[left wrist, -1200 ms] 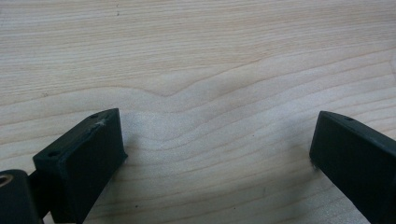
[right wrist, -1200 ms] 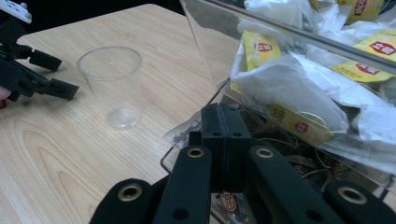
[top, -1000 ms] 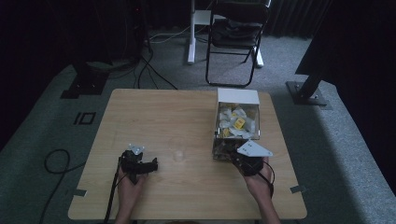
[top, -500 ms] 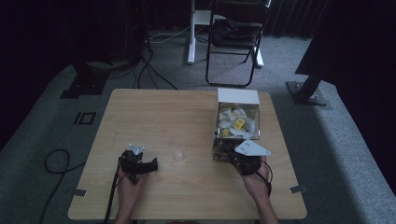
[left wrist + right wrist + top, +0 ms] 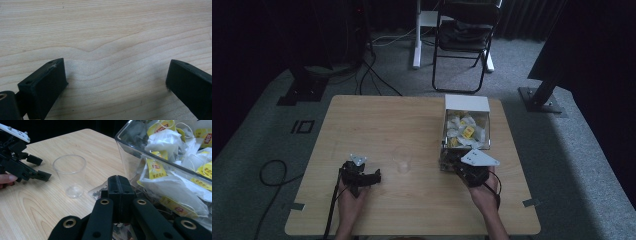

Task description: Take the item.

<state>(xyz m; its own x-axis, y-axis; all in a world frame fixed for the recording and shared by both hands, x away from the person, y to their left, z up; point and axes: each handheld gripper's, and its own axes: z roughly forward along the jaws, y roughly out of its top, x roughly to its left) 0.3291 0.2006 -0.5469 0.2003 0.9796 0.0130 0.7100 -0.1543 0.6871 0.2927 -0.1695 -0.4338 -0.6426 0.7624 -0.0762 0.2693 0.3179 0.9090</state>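
Note:
A clear plastic cup [image 5: 402,159] [image 5: 70,176] stands upright and empty at the middle of the wooden table [image 5: 387,120]. To its right a clear box [image 5: 466,104] [image 5: 130,155] holds several tea bags [image 5: 467,131] [image 5: 160,167] with yellow tags. My right gripper [image 5: 452,161] [image 5: 117,182] sits at the box's near end, shut on a tea bag [image 5: 98,191] that peeks out left of the jaw tips. My left gripper [image 5: 377,176] [image 5: 116,77] [image 5: 44,168] rests left of the cup, open, with bare wood between its jaws.
A folding chair [image 5: 464,35] and stand legs [image 5: 542,97] are on the carpet beyond the table's far edge. A cable [image 5: 269,175] trails on the floor at the left. Bare wood lies left of and behind the cup.

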